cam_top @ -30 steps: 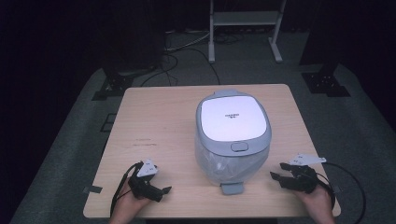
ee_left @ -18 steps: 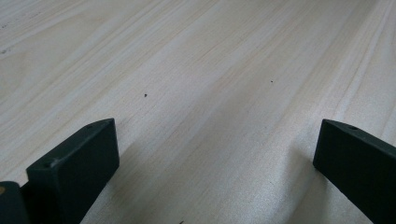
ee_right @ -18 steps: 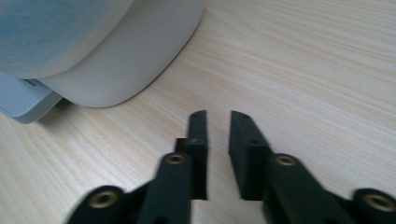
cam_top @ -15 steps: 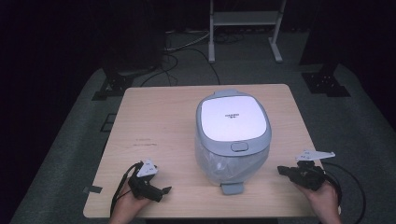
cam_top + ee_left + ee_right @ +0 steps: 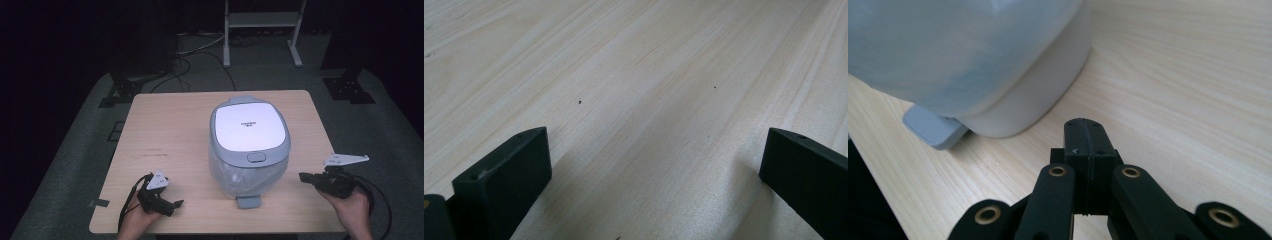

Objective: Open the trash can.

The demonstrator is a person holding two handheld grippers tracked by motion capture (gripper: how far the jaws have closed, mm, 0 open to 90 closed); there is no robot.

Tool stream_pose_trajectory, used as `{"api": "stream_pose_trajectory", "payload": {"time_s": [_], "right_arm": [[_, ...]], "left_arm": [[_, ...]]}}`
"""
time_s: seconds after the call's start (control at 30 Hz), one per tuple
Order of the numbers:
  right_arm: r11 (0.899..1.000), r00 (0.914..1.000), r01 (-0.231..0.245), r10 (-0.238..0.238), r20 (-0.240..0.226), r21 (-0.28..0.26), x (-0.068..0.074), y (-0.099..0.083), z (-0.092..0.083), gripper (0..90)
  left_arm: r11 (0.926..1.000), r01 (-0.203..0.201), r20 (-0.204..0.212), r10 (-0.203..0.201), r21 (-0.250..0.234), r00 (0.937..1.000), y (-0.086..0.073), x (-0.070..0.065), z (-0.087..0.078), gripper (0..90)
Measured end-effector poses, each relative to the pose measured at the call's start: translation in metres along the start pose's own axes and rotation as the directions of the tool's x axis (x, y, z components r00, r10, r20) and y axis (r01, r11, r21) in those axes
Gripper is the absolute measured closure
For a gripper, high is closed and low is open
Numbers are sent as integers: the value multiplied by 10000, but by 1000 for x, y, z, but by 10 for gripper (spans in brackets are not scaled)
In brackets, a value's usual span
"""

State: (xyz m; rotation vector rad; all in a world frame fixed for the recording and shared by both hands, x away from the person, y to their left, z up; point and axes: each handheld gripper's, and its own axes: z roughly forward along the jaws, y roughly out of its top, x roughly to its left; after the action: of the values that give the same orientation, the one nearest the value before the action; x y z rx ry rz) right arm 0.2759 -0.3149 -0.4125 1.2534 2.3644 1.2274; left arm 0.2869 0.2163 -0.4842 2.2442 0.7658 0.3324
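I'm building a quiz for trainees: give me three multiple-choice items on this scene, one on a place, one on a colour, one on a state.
1. Where does the cooker stand?
A. right of the table's middle
B. far left corner
C. on the floor

2. What colour is its lid?
A. red
B. white
C. black

3. How do the right gripper jaws stand?
A. wide open
B. shut on the cooker
C. shut on nothing

Key: 1 A, the high view shows it on the table, right of centre. 2 B, the top is white, grey-rimmed. 3 C, the right gripper view shows the jaws pressed together, empty.
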Motion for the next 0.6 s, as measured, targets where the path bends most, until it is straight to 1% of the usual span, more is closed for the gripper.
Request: {"api": "stream_pose_trajectory", "payload": {"time_s": [0.03,0.07,0.3,0.33,0.4,0.57,0.6], "right_arm": [[9997,9998,171,-173,-107,-195,3,5,-6,900],[9993,9996,251,-254,-122,-265,3,7,-7,900],[9963,9977,474,-507,-447,-723,10,24,-21,900],[9963,9977,474,-507,-447,-723,10,24,-21,900],[9948,9959,536,-595,-674,-866,12,31,-25,900],[9935,9951,603,-674,-726,-966,16,41,-32,900],[9925,9941,661,-744,-792,-1033,16,43,-33,900]], "left_arm": [[10000,-33,-4,33,28,10000,0,0,0,0],[10000,-33,-1,33,27,10000,0,0,0,0],[10000,-34,1,34,30,10000,0,0,0,0],[10000,-34,1,34,30,10000,0,0,0,0],[10000,-32,0,32,29,10000,0,0,0,0],[10000,-31,0,31,27,10000,0,0,0,0],[10000,-33,0,33,30,10000,0,0,0,0]]}}
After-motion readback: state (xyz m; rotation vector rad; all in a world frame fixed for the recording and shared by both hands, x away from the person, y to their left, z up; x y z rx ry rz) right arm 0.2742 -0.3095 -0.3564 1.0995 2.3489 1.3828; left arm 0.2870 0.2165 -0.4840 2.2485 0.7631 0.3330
